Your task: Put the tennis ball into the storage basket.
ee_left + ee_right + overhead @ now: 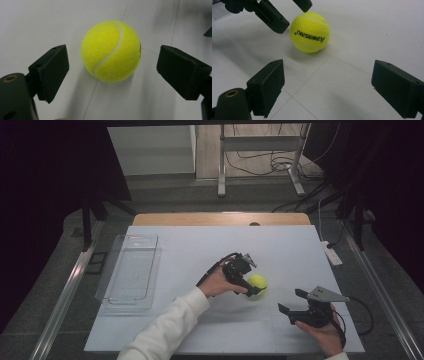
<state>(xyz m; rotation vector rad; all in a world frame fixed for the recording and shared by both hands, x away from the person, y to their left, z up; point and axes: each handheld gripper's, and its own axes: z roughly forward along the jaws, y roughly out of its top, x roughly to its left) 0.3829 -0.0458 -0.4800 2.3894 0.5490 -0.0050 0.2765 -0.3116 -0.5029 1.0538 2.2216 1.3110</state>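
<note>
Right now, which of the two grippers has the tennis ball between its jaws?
The left gripper: its open jaws flank the tennis ball without touching. The right gripper is open too, but apart from it.

**Readable text: one brand word**

"Kawasaki" in black print on the yellow tennis ball point(310, 32), seen upside down in the right gripper view, at about 11 o'clock from frame centre. Left gripper view: black marks on the ball's 3 o'clock edge, too thin to read.
</note>
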